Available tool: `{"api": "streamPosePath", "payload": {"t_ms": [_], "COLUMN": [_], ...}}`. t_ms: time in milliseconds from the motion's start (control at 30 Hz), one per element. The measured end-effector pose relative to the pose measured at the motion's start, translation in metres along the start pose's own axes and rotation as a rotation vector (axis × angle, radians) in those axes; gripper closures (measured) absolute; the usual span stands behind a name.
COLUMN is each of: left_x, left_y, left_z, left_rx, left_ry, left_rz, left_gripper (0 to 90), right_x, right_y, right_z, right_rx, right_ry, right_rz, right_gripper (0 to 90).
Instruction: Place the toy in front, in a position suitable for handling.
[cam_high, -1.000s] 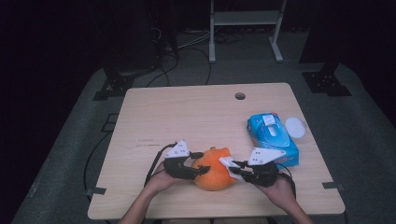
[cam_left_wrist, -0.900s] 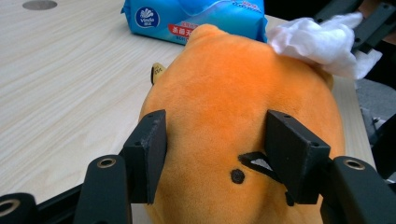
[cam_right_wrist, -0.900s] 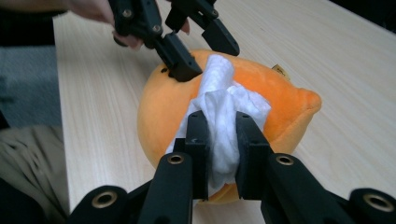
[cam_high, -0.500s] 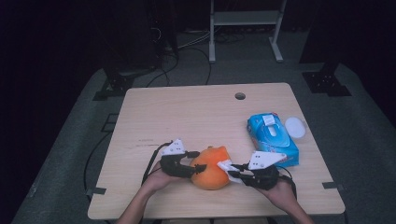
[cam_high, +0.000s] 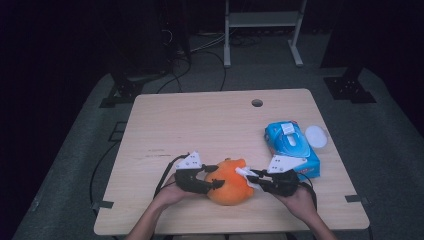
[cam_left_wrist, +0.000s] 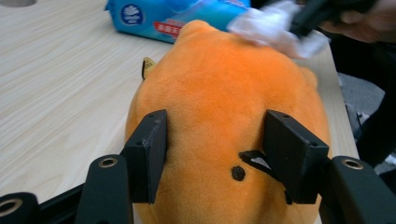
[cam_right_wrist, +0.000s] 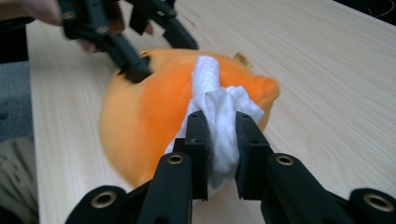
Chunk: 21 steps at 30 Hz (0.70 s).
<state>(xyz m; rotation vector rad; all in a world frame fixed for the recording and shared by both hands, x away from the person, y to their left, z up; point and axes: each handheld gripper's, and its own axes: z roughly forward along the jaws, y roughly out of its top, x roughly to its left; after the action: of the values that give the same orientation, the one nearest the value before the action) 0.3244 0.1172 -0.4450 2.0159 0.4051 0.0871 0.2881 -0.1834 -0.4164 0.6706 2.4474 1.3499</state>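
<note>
Left gripper (cam_high: 216, 176), held in the person's left hand (cam_high: 170, 192) near the front edge of the wooden table (cam_high: 200, 125), has its two black jaws partly closed on the left flank of an orange plush toy (cam_high: 231, 181); in the left gripper view the pads (cam_left_wrist: 147, 154) press into the fur on either side of the toy's body, and they have just been closing a little further on it. Orange plush toy: a rounded soft figure lying on the tabletop between the two grippers, close to the person, with a small yellow tag (cam_left_wrist: 148, 67) at its far side and a black stitched dot (cam_left_wrist: 238, 173) on the fur between the left pads. Right gripper (cam_high: 252, 177), in the person's right hand (cam_high: 300, 197), comes at the toy from the right with its jaws nearly together, clamped on a crumpled white wipe (cam_right_wrist: 219, 121); the free end of the wipe lies against the top of the toy. Farther right, just beyond the right gripper, a blue pack of wet wipes (cam_high: 292, 147) lies flat on the table, and a white round lid (cam_high: 316, 135) rests beside it toward the table's right edge.
</note>
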Motion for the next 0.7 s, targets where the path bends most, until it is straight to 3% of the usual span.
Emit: {"api": "streamPosePath", "payload": {"t_ms": [100,233,300,500,567,700], "left_x": [-0.007,-0.011,-0.010,-0.006,-0.002,0.003], "left_y": [0.002,0.003,0.002,0.002,0.001,0.001], "left_z": [0.003,0.004,0.004,0.003,0.002,0.001], "left_rx": [0.006,0.011,0.008,0.005,0.004,-0.004], "left_ry": [-0.021,-0.043,-0.045,-0.017,0.003,0.023], "left_rz": [0.046,0.076,0.069,0.047,0.014,-0.014], "left_gripper": [41.3,41.3,41.1,40.3,40.3,40.3], "right_x": [-0.006,-0.017,-0.021,-0.016,-0.010,-0.002], "right_y": [0.001,0.003,0.003,0.001,-0.002,-0.006], "right_z": [0.002,0.004,0.005,0.006,0.004,0.000], "right_rx": [-0.009,-0.029,-0.034,-0.012,0.008,0.031], "right_ry": [-0.014,-0.039,-0.034,-0.025,-0.014,0.000], "right_rz": [0.036,0.067,0.086,0.076,0.061,0.047], "right_gripper": [77.0,77.0,77.0,77.0,76.9,76.9]}}
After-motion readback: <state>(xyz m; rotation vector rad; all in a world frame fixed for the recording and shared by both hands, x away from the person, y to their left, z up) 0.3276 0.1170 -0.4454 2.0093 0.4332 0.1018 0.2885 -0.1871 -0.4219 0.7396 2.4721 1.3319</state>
